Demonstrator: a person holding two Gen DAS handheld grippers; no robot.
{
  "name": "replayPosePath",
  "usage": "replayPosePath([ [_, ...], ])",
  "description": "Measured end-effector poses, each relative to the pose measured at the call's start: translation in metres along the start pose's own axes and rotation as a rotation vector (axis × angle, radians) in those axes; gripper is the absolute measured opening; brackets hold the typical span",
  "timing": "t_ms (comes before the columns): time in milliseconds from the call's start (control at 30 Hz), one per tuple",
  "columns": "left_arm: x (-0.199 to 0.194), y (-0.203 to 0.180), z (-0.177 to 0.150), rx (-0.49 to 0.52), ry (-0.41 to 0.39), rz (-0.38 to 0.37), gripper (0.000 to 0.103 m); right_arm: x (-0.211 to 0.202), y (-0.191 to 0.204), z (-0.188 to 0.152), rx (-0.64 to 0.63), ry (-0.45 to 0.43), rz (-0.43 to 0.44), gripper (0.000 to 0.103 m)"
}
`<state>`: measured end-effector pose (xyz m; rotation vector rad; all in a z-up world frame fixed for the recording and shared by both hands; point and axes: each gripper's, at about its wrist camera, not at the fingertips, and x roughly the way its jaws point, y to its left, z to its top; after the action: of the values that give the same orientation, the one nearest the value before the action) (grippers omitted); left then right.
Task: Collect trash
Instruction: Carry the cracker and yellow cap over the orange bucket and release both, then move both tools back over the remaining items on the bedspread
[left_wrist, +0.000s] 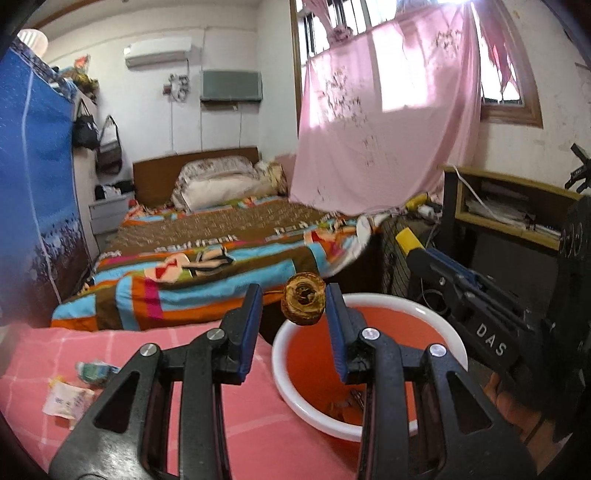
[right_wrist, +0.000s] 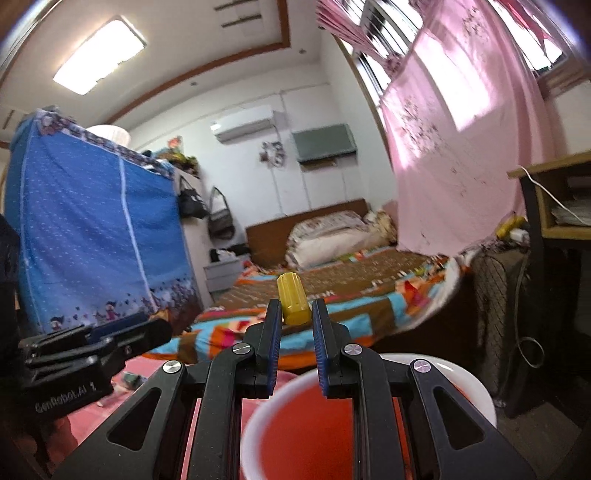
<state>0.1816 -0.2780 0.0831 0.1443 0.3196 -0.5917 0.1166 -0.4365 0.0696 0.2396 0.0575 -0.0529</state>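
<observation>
My left gripper (left_wrist: 293, 306) is open over the far rim of a red bin with a white rim (left_wrist: 291, 384). A brown dried fruit peel (left_wrist: 303, 303) sits against its right finger, apparently loose between the jaws. My right gripper (right_wrist: 295, 317) is shut on a yellow cylindrical cap (right_wrist: 292, 303) and holds it above the same bin (right_wrist: 258, 417). The right gripper also shows at the right of the left wrist view (left_wrist: 417, 243). Crumpled wrappers (left_wrist: 68, 400) and a green scrap (left_wrist: 92, 371) lie on the pink checked cloth (left_wrist: 147, 339).
A bed with a striped colourful quilt (left_wrist: 207, 266) lies ahead. A blue fabric wardrobe (left_wrist: 33, 184) stands left. A pink sheet (left_wrist: 384, 122) hangs at the window. A dark desk with shelves (left_wrist: 509, 206) stands right. Some trash lies in the bin's bottom (left_wrist: 343, 406).
</observation>
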Motion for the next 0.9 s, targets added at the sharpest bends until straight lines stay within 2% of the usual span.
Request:
replayPosePath([
  [400, 0.044, -0.018, -0.012, -0.032, 0.192, -0.055, 0.038, 0.017, -0.034, -0.009, 0.116, 0.154, -0.071, 0.015],
  [667, 0.059, -0.015, -0.017, -0.094, 0.262, -0.083, 0.039, 0.023, -0.045, -0.013, 0.154, 0.211, -0.104, 0.016],
  [900, 0.059, -0.011, -0.021, -0.123, 0.280, -0.073, 0.047, 0.027, -0.044, -0.013, 0.147, 0.232, -0.114, 0.016],
])
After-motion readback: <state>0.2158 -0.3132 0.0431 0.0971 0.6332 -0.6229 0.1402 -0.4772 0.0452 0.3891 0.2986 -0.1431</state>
